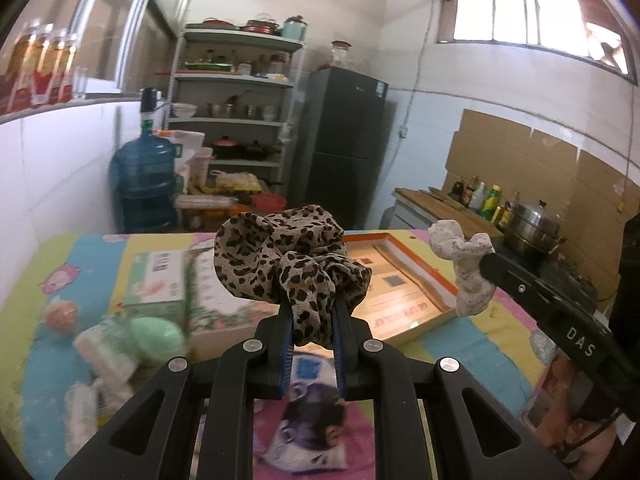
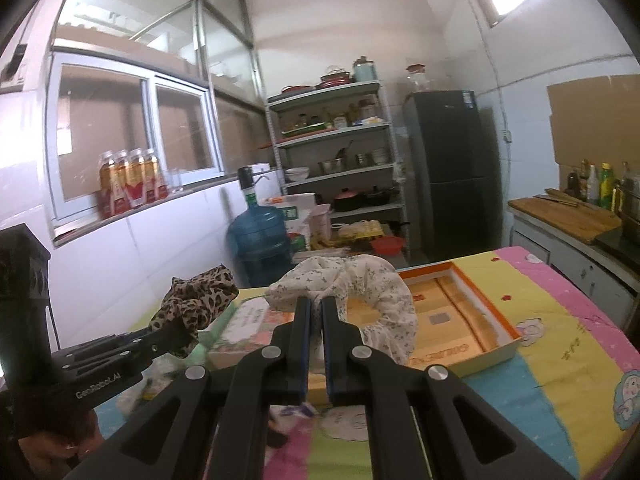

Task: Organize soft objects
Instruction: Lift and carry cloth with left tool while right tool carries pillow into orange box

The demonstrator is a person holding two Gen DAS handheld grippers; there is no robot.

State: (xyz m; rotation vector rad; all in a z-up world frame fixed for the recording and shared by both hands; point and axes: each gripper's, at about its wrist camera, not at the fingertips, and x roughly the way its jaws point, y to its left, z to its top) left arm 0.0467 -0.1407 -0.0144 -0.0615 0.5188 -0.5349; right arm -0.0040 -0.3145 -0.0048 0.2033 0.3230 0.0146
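- Carry step: left tool (image 1: 312, 320) clamped on leopard scrunchie (image 1: 280, 256), right tool (image 2: 316, 328) on white floral scrunchie (image 2: 360, 284).
- Next, likely: lower both into orange-rimmed tray (image 2: 472, 280) (above tabletop), then release.

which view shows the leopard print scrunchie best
The left wrist view: the leopard print scrunchie sits centre frame, large and sharp, pinched in the left gripper. The right wrist view shows it only small, at the left edge, seen from the side.
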